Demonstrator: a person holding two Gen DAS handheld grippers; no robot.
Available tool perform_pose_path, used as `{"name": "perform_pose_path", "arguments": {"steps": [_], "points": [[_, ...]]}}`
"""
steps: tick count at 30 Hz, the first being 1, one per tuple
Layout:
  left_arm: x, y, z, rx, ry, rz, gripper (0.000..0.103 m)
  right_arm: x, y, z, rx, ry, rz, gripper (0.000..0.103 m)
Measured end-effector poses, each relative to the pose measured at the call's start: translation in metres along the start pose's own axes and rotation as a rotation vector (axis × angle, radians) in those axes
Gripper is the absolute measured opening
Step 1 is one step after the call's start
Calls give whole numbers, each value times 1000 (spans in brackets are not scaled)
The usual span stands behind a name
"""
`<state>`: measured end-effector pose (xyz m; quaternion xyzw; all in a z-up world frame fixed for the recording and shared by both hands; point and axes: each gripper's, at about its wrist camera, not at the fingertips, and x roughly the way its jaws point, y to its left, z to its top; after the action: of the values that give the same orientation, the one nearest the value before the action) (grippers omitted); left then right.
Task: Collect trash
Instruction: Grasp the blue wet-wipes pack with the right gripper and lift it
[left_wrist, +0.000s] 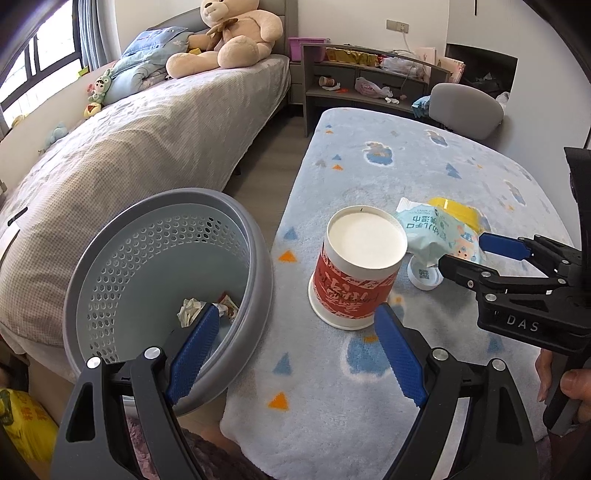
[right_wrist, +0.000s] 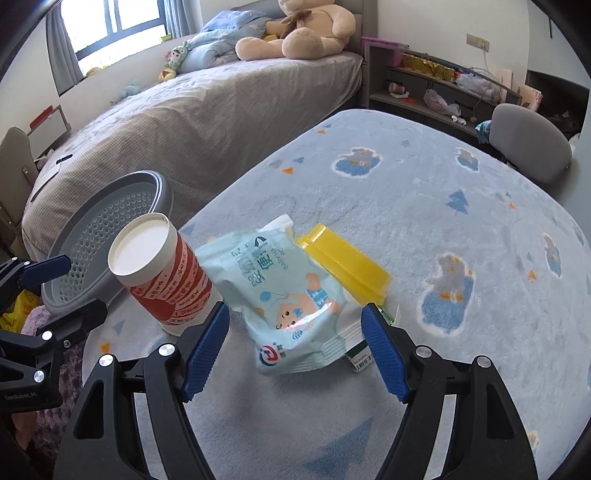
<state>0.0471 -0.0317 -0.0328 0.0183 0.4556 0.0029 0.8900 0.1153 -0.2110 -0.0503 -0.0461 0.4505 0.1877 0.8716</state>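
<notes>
The left gripper (left_wrist: 295, 343) has its blue ribbed fingers (left_wrist: 400, 356) spread wide with nothing between them. One finger hangs over the rim of the round grey perforated plastic wastebasket (left_wrist: 110, 266), the other over the table (left_wrist: 332, 391), which is covered by a pale blue fleecy cloth printed with bears and triangles. The table's near left edge falls away directly beside the basket, so the room there is tight.

At twelve o'clock from these fingers stands an upside-down red-and-white paper cup (left_wrist: 356, 267), upright on its rim, with a free strip of cloth between it and the fingertips. Crumpled paper scraps (left_wrist: 207, 308) lie at the basket's bottom.

The right gripper (right_wrist: 295, 345) is also wide open and holds nothing. Its fingers (right_wrist: 205, 352) straddle the near end of a pale green plastic pack of baby wipes (right_wrist: 284, 295); whether either pad touches the pack I cannot tell. The pack lies flat, glossy and wrinkled, with a cartoon baby printed on it. A small green-and-white wrapper (right_wrist: 360, 356) peeks from under its corner at five o'clock. A yellow plastic lidded box (right_wrist: 343, 269) lies against the pack at two o'clock; the cup stands at ten o'clock, just beside it.

Beyond three o'clock the cloth is bare. A grey bed (right_wrist: 192, 133) lies past the table's far left edge.
</notes>
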Motion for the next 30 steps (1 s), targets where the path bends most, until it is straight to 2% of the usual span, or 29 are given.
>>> {"name": "perform_pose_path", "arguments": {"steps": [14,18,20,23,25,30], "points": [[6,4,0,-18,7,4,82,16,20,1,-45,22,-5,72],[6,4,0,-17,7,5,82,19,26,1,-62,28,-12,60],[6,5,0,-18,6,4,82,20,28,1,-66,27,-13,57],[6,4,0,-18,6,3,82,20,29,-1,-61,31,8,48],[6,4,0,-16,6,4,82,18,27,-2,-42,30,30,38],[5,3,0,-10,8,0,82,11,22,-6,10,12,69,31]]}}
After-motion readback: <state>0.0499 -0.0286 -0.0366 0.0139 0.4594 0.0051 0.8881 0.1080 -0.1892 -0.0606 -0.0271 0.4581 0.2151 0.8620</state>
